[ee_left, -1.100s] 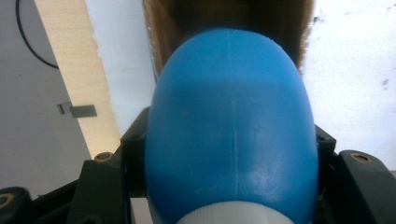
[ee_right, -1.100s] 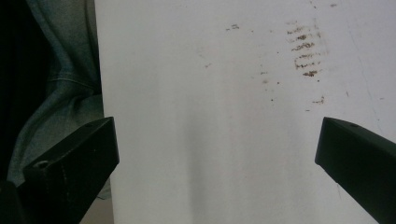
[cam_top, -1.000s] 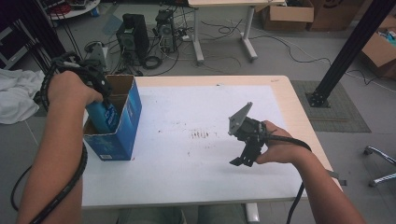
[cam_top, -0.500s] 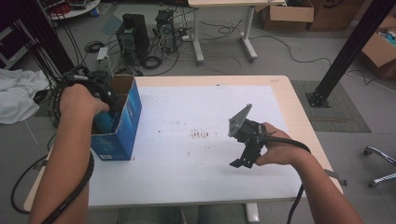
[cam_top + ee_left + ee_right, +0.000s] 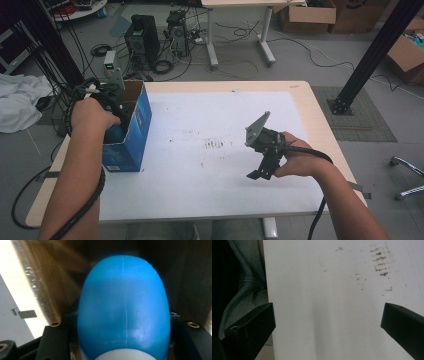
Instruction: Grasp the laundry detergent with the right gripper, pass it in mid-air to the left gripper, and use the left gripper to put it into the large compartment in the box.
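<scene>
We see the left gripper [image 5: 116,116] clamped on a smooth blue egg-shaped plastic object [image 5: 123,307], white-based, inside the open blue cardboard box [image 5: 135,127]; right gripper [image 5: 328,327] jaws released above the white tabletop [image 5: 210,180].

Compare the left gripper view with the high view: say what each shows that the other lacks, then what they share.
The left gripper view alone shows the blue rounded object close up, with its seam line and white base, between the jaws. The high view alone shows the white table, the right gripper held open above it, the blue box's outside and the floor clutter. Both show the box's brown cardboard interior and the blue object inside it.
</scene>
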`<state>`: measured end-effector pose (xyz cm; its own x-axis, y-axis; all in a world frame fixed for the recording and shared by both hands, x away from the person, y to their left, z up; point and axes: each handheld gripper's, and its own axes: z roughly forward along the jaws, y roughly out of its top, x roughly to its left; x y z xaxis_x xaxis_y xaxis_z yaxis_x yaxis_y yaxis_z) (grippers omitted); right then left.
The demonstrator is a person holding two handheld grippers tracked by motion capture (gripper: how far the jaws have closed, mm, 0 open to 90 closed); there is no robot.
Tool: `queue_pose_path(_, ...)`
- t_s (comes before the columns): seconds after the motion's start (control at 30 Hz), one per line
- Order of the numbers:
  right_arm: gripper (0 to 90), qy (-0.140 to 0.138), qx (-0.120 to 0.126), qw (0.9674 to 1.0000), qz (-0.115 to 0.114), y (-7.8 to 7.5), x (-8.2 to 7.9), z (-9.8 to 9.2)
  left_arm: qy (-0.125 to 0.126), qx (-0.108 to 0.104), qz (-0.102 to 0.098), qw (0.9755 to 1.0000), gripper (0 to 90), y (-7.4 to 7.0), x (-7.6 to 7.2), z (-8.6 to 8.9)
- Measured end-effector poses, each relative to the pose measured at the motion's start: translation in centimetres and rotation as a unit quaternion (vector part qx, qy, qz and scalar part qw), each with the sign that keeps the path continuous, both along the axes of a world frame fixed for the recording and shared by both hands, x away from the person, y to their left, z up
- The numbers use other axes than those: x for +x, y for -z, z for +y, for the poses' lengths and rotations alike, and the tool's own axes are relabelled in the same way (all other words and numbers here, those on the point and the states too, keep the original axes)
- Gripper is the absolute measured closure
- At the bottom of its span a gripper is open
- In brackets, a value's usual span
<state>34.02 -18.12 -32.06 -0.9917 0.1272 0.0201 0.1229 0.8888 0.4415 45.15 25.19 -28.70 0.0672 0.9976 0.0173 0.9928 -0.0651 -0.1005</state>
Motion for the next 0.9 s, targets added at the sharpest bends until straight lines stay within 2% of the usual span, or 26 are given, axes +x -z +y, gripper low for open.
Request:
queue_pose_path(0.2,0.0,0.000,-0.002,1.0000,0.003,0.17,0.06,0.10,0.005,-0.005,-0.004,1.0000,39.0,0.26,-0.07,0.23)
queue_pose_path(0.43,0.0,0.001,-0.004,1.0000,0.003,0.12,0.17,0.22,-0.003,-0.007,-0.009,0.9999,38.9,0.38,-0.11,0.31)
queue_pose_path(0.9,0.0,0.001,-0.003,1.0000,0.005,0.14,0.03,0.12,0.006,-0.002,-0.011,0.9999,37.9,0.22,-0.16,0.11)
